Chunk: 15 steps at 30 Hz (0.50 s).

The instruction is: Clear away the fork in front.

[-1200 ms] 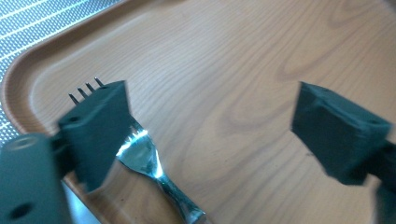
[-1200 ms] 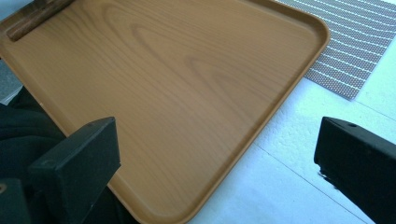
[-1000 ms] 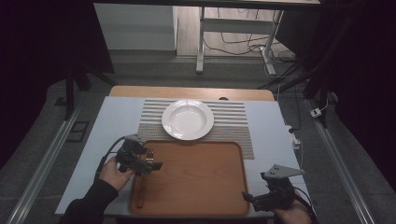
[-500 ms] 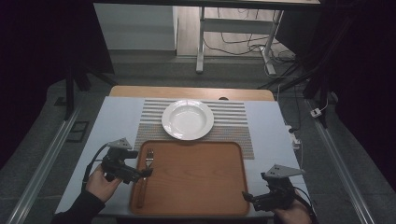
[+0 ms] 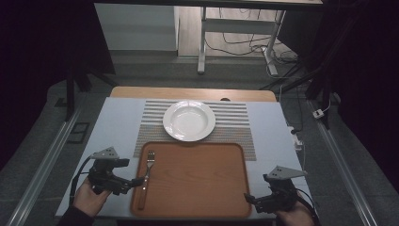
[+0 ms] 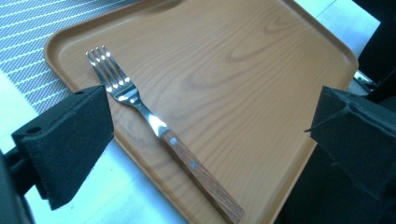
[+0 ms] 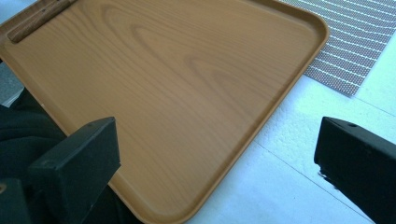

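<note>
My left gripper (image 5: 134,181) has drawn back from the tray since the earlier frames: one second ago it sat over the fork's upper end, half a second ago it was just off the tray's left rim, and now it rests lower on the white table surface (image 5: 117,127), tips pointing right and touching or nearly touching the tray's left edge. Its jaws stand wide apart and hold nothing, as the left gripper view confirms. The fork (image 6: 159,126) lies free on the wooden tray (image 5: 197,207), along its left side, where it lay half a second ago. Its long axis runs near to far in the high view, tines toward the plate and the wooden handle toward me; the handle end reaches the tray's near-left corner. My right gripper (image 5: 251,201) has not moved across the three frames; it sits at the tray's near-right corner, jaws spread wide and empty, tips pointing left. Beyond the tray, the white plate (image 5: 189,121) rests on the striped placemat (image 5: 235,123), well apart from both grippers, unchanged from before.
</note>
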{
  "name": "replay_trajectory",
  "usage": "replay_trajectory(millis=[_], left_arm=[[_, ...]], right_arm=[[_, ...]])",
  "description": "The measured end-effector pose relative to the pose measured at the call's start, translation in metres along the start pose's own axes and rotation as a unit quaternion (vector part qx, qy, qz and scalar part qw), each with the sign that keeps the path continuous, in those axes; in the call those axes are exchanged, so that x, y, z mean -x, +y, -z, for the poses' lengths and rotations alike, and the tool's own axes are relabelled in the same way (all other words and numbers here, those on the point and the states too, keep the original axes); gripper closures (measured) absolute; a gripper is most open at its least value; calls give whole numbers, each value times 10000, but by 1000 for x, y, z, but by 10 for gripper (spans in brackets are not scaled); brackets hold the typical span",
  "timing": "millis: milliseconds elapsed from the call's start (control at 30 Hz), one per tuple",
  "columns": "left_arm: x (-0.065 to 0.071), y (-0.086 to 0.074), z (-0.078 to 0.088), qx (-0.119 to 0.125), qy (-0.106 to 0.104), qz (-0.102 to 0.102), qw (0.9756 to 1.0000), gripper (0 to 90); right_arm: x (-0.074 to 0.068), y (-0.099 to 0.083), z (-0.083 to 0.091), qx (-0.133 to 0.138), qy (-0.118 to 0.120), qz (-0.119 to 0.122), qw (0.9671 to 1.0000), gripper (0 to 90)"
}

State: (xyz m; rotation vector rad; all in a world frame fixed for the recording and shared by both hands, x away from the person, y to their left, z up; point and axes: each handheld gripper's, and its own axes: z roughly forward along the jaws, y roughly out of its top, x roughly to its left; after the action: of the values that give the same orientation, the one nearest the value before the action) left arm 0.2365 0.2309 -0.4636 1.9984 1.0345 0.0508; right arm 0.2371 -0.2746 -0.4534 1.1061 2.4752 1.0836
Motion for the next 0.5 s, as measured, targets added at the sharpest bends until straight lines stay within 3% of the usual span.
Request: replay_trajectory(millis=[500], left_arm=[[-3, -29, 28, 184, 154, 278, 9993, 0]], right_arm=[[0, -1, 1, -12, -51, 8, 10000, 1]])
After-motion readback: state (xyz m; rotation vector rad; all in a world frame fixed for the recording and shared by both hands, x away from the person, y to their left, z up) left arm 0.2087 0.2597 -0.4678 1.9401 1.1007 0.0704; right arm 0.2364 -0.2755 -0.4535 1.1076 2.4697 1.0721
